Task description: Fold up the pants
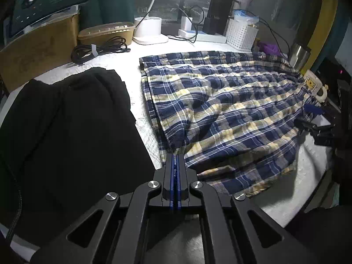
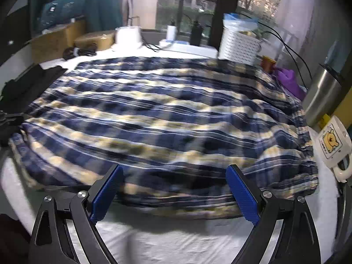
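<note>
Blue, yellow and white plaid pants (image 1: 222,110) lie spread on the white table cover (image 1: 140,114), the hem end to the left in the left wrist view. My left gripper (image 1: 175,156) is shut on the near corner of the pants' hem edge. In the right wrist view the pants (image 2: 162,118) fill the middle, blurred. My right gripper (image 2: 173,176) is open and empty, its blue pads (image 2: 242,195) just above the near edge of the pants. The right gripper also shows in the left wrist view (image 1: 316,127) at the pants' far right side.
A black garment (image 1: 66,136) lies left of the pants. At the back stand a cardboard box (image 1: 37,50), a coiled black cable (image 1: 99,49), a white basket (image 1: 241,34) and chargers. A steel tumbler (image 2: 321,96) and a bear mug (image 2: 332,143) stand at the right.
</note>
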`<state>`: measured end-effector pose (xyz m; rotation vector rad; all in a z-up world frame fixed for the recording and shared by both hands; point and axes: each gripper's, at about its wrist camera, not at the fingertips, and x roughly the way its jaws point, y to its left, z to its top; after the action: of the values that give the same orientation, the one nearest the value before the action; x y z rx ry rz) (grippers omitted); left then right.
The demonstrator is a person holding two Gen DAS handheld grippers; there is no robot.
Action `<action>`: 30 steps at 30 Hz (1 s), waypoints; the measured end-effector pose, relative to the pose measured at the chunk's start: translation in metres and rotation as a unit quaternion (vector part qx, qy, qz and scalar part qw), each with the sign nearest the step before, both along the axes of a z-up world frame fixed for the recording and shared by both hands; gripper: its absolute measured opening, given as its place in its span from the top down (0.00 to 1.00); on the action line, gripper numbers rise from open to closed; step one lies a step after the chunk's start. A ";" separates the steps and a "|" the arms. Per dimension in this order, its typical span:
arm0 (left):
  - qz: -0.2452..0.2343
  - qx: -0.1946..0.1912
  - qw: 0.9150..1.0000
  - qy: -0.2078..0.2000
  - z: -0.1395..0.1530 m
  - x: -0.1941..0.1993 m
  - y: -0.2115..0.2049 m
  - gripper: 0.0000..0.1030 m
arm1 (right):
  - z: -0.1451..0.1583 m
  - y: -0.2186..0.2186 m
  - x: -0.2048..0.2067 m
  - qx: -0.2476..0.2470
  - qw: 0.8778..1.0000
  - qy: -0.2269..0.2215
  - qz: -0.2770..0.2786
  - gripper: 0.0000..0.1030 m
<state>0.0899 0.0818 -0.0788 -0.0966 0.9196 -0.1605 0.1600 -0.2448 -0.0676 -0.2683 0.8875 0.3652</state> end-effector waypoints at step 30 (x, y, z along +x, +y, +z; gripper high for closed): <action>0.005 0.029 1.000 0.008 -0.013 -0.057 -0.004 1.00 | -0.016 0.107 -0.075 0.033 0.988 0.025 0.149 0.45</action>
<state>0.0327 0.0776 -0.0922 -0.0486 0.9384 -0.1246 0.0849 -0.1379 -0.0832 -0.3336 0.8842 0.6809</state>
